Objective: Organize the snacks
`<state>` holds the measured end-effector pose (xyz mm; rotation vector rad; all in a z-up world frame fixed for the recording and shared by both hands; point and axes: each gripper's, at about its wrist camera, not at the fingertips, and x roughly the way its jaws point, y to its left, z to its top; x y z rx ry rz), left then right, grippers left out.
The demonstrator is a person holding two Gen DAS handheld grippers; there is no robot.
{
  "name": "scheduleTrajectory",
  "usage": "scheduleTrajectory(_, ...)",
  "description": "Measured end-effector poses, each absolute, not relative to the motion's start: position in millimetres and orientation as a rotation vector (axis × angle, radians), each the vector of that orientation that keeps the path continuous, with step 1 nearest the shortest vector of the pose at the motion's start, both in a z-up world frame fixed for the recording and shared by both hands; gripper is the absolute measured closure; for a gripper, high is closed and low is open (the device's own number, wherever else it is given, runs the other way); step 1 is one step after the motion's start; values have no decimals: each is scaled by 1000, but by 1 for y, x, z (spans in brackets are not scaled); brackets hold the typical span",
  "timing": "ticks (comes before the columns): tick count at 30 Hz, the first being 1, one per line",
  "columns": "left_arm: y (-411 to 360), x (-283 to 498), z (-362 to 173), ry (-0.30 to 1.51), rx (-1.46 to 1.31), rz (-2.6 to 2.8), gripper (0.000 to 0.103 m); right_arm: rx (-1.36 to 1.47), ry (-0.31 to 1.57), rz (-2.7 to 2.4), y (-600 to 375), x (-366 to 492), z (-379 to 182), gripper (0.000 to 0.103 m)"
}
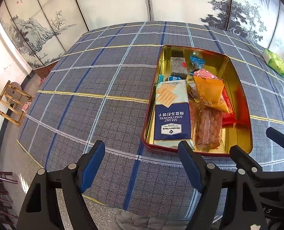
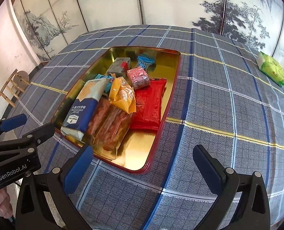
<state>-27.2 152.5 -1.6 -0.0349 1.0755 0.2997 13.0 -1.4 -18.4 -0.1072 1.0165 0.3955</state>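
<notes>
A gold-lined tin tray (image 1: pixel 236 88) (image 2: pixel 142 149) with a red rim sits on the plaid tablecloth and holds several snacks. Among them are a blue soda cracker pack (image 1: pixel 171 111) (image 2: pixel 84 107), an orange packet (image 1: pixel 209 92) (image 2: pixel 122 95), a red packet (image 2: pixel 147 107), clear-wrapped sticks (image 1: pixel 207 128) (image 2: pixel 113 130) and a pink wrapped cake (image 2: pixel 139 77). My left gripper (image 1: pixel 142 164) hovers open over the cloth just in front of the tray's near left corner, nothing between its fingers. My right gripper (image 2: pixel 144 170) is open over the tray's near right corner, also empty.
A green packet (image 1: pixel 275 63) (image 2: pixel 272 70) lies alone at the table's far right. Painted folding screens stand behind the table. A wooden stool (image 1: pixel 11 101) sits on the floor at the left. The table's near edge runs just under both grippers.
</notes>
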Motion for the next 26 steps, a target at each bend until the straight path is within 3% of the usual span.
scheduleTrajectory(26,152,-27,-7,1078,-25,284,27,-100,1032,391,-2,13,-22,0)
